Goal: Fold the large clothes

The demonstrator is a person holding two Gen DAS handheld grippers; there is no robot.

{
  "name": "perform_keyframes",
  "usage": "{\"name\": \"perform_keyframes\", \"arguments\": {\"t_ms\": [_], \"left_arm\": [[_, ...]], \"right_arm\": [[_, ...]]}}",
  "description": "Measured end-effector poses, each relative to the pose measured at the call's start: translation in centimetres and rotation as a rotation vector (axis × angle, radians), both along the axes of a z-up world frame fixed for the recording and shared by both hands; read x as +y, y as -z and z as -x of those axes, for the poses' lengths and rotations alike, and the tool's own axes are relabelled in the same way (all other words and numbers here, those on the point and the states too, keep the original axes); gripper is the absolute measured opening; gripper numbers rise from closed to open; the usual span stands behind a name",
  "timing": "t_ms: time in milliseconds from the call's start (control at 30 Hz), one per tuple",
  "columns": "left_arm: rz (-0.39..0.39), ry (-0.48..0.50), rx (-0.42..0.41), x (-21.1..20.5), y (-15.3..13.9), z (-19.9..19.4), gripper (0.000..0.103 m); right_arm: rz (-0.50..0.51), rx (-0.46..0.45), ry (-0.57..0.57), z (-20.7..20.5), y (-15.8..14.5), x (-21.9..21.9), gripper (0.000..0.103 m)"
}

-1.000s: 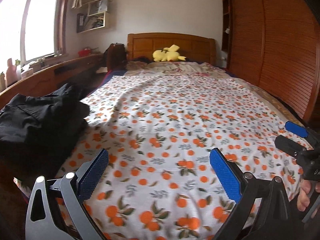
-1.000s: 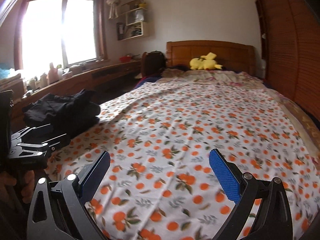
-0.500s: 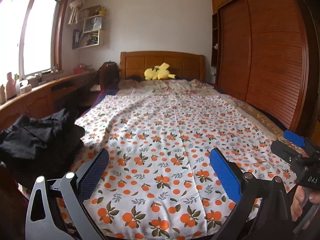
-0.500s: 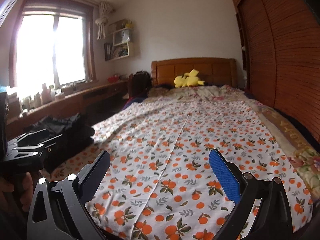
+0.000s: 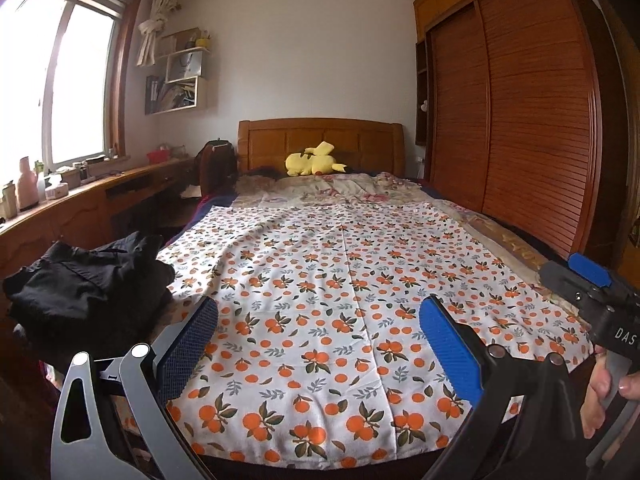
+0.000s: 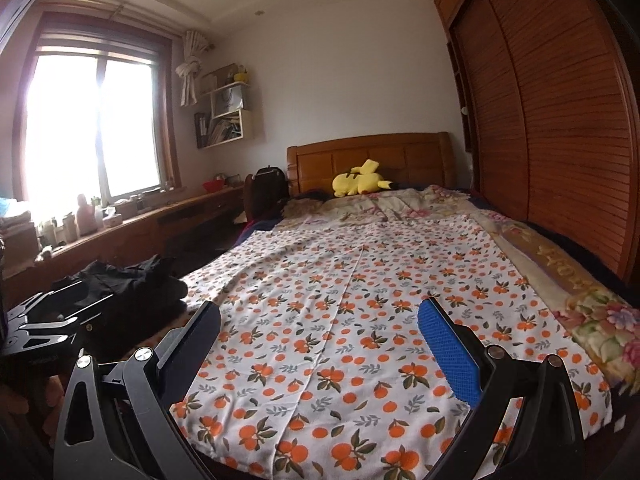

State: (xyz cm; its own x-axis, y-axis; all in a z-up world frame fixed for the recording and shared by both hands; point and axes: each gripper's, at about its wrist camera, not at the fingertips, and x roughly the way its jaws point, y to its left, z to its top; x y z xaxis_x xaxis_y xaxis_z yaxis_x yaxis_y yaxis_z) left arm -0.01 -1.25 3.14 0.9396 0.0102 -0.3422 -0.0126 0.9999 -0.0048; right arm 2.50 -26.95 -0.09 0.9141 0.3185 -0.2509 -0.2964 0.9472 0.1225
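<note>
Black clothes point(image 5: 86, 284): a dark crumpled heap at the bed's left edge, beside the printed cloth; by my reading the garment waiting to be folded, parked there so the middle stays free as a work surface
Left gripper point(image 5: 318, 344): held above the foot of the bed, fingers spread wide with nothing between them, the heap off to its left; it looks ready to reach rather than carrying anything
Orange-print sheet point(image 5: 344, 280): spread flat over the mattress with a centre seam running toward the headboard, seemingly laid as a clean folding area
Right gripper point(image 6: 320, 344): likewise released and empty, aimed along the sheet; in the left view it sits at the right edge with a hand point(image 5: 604, 396) on its trigger
Yellow plush point(image 6: 360, 184): lying at the headboard, well apart from the work area
Wardrobe point(image 6: 560, 120): slatted wooden doors along the bed's right side
Step in hand: probably about to fetch the heap, so both grippers need to swing left
</note>
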Motion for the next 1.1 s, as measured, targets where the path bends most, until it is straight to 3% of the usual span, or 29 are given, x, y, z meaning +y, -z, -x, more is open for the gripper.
{"name": "perform_keyframes", "arguments": {"t_ms": [1100], "left_arm": [[-0.005,-0.009,0.016,0.39,0.85,0.21,0.101]], "right_arm": [[0.011,0.021,0.01,0.13,0.97,-0.15,0.096]]}}
